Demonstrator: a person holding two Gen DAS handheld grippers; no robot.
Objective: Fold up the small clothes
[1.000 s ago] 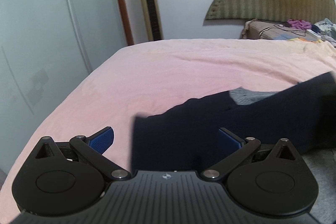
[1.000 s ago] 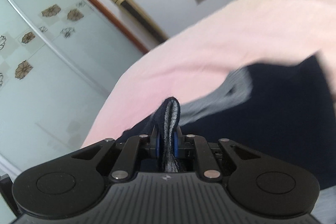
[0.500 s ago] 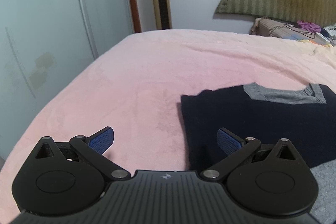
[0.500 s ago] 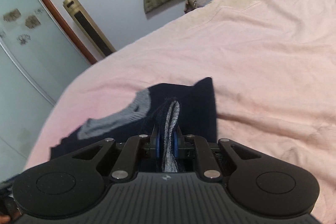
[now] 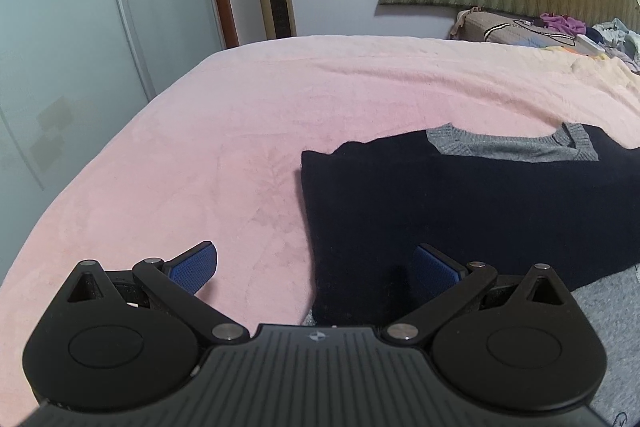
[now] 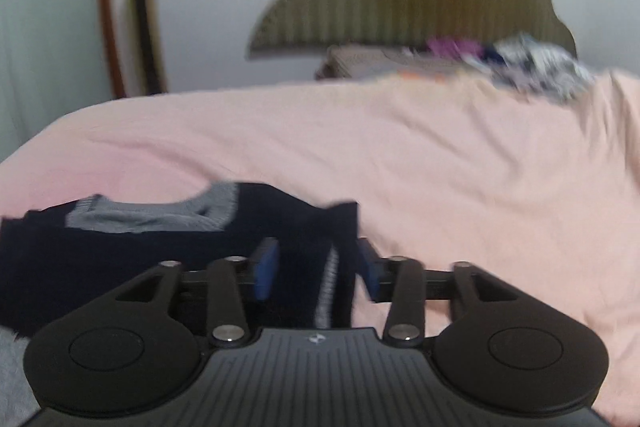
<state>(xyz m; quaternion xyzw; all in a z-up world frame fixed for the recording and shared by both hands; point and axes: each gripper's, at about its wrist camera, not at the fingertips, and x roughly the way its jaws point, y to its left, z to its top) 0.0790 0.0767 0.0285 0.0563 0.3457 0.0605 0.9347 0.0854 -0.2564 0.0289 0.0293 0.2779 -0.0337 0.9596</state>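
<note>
I hold my left gripper (image 5: 314, 267) low over the near left corner of the dark navy sweater (image 5: 460, 203), jaws spread wide and gripping nothing; the left pad hangs over bare pink bedspread (image 5: 240, 131), the right pad over the navy cloth, so the garment's left edge runs up between them. I judge this a sensible waiting spot: from here I can close on that edge for the next fold without reaching.

My right gripper (image 6: 316, 267) sits at the opposite side, jaws parted partway (this view is blurred, so fine detail is lost). Between them lies the sweater's right edge, with a pale grey ribbed strip (image 6: 326, 291) running along it. The cloth does not look pinched; both pads stand clear of it, so I read this hand as empty as well.

The sweater itself lies flat on the bed, ahead of both jaws, already folded into a compact, roughly rectangular shape. Its knit is dark and matte, with a grey ribbed collar (image 5: 508, 147) at the far end, beyond my left jaws and to the right. Near my left gripper's right side a lighter grey garment (image 5: 608, 327) lies under or against the navy one; I cannot tell which.

The edges look fairly straight, so I judge the fold well advanced.
</note>
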